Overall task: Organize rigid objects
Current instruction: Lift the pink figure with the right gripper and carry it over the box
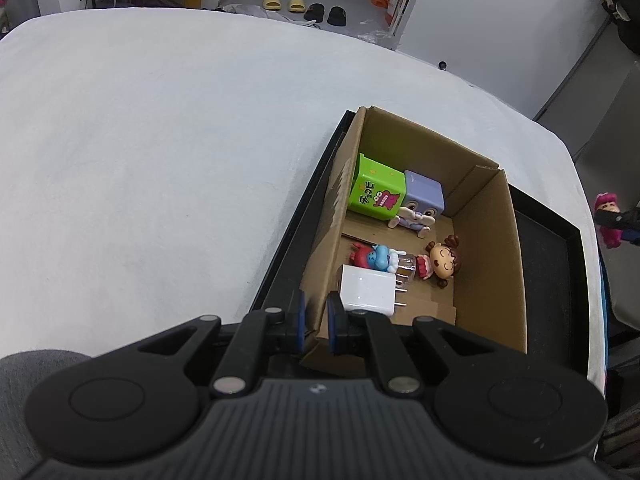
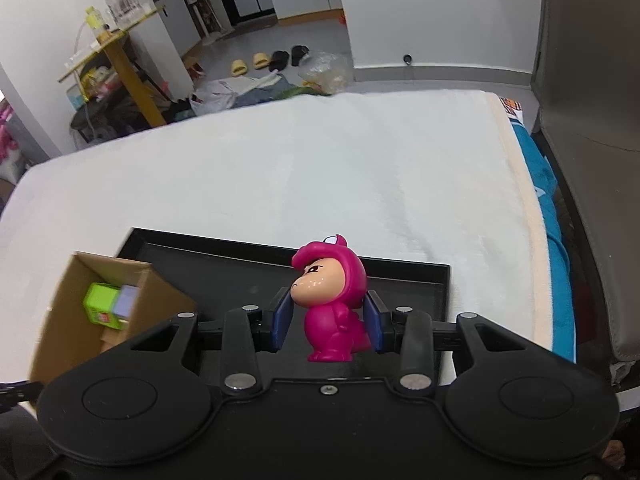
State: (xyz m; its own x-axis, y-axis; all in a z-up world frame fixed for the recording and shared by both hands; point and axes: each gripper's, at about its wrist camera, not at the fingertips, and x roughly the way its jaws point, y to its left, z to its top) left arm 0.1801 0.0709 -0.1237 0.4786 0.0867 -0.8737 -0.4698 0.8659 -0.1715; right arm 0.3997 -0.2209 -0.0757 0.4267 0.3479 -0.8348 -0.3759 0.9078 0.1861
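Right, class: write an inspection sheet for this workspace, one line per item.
Surface: white cloth under a black tray.
Job's things: cardboard box on the tray holds a green cube, purple cube figure, white charger, girl figurine.
Clutter: nothing seen.
Grippers: left tongs shut on the box wall; right tongs shut on a pink figurine.
Cables: nothing seen.
Surroundings: slippers, yellow shelf.

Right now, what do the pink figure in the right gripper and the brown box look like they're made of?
Pink figure: probably hard moulded plastic or vinyl, going by its smooth, slightly glossy surface with soft highlights.
Brown box: corrugated cardboard, matte, with raw folded flaps and a torn patch on its left wall.
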